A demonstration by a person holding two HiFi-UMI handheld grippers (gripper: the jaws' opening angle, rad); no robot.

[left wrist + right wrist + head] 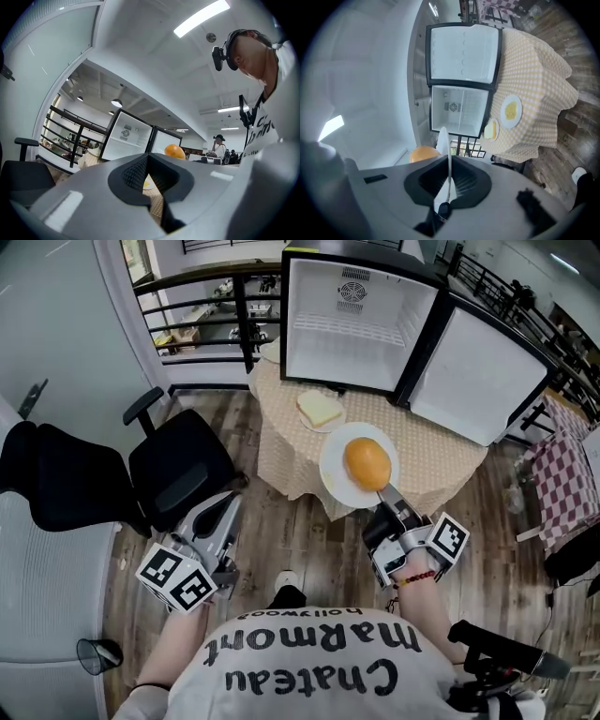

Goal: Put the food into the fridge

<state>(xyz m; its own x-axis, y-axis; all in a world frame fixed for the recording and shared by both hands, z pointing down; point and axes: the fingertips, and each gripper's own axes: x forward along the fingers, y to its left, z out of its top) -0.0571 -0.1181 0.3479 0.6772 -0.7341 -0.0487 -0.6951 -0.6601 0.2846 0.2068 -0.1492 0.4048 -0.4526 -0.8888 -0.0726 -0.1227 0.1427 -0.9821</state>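
Reaching forward in the head view, your right gripper [385, 493] clamps the rim of the plate [334, 472] — a round orange bun [367, 463] sits on it, near the checked table [441, 451] and open fridge [361, 343]; your left gripper [225, 507] hangs low by a chair [178, 470]. Left gripper view: jaws together, empty. Right gripper view: plate edge-on between the jaws, table apart.
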